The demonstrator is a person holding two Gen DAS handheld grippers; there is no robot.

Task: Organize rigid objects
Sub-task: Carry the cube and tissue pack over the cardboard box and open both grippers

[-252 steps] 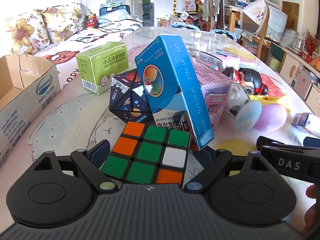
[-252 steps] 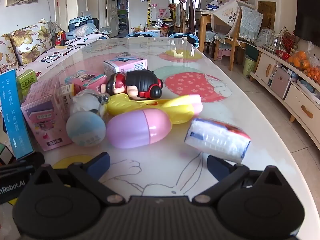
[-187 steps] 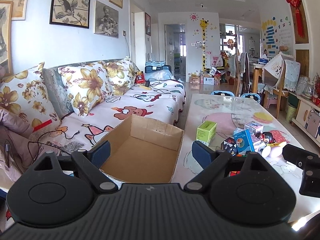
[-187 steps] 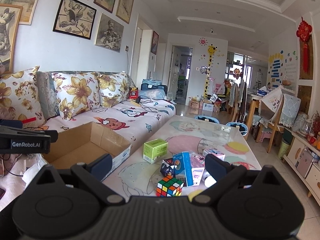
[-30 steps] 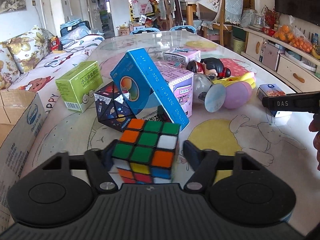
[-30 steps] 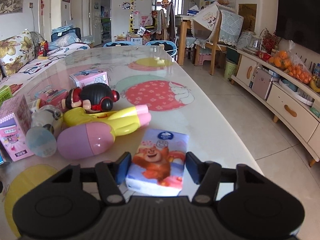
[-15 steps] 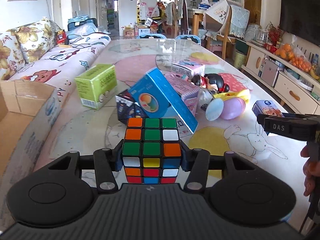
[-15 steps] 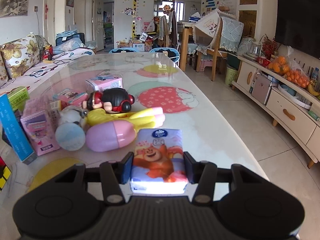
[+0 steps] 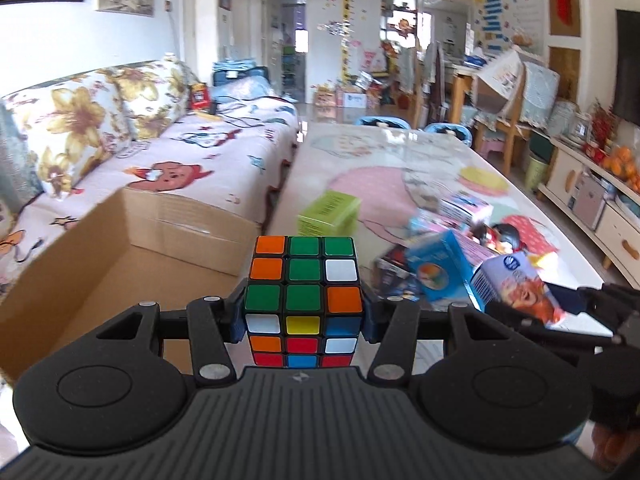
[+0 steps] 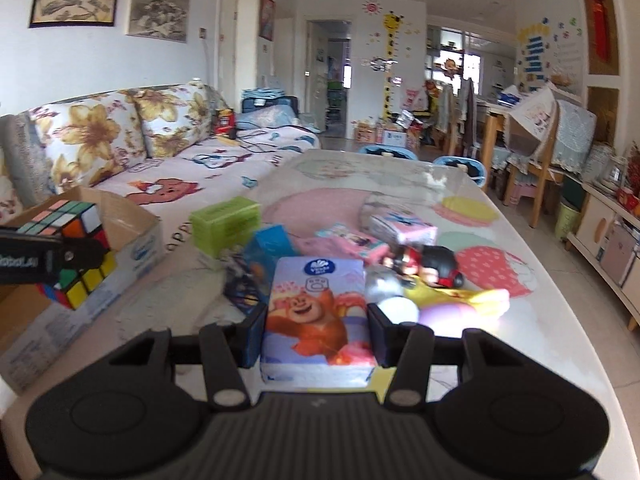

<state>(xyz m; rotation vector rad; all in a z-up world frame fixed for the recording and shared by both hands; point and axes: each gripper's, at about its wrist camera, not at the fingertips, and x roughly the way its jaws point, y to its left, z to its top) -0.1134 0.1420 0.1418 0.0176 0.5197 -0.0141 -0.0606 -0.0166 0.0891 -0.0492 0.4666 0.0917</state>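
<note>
Left tool (image 9: 304,316): clenched on the puzzle cube (image 9: 304,296), one finger on each side face – half a second ago it held the cube low over the desk, now it is raised.
Puzzle cube: off the desk, held beside the far right corner of the cardboard box (image 9: 120,264); from the right wrist view it hangs over the box's near edge (image 10: 132,216).
Right tool (image 10: 316,332): grasping the tissue pack (image 10: 316,320) by its long sides, as before.
Tissue pack: lifted clear of the desk (image 10: 520,320) – earlier it sat just above the surface; the bear print faces up.
View change: both cameras now look higher, taking in the sofa (image 9: 120,152) and wall pictures.
Left on the desk: green box (image 9: 328,214) at the far left, blue box (image 9: 438,270) leaning nearer, pink boxes (image 10: 400,228), a black-and-red figure (image 10: 428,262) and a yellow toy (image 10: 472,298) to the right.
Sharpness: the desk items are blurred.
</note>
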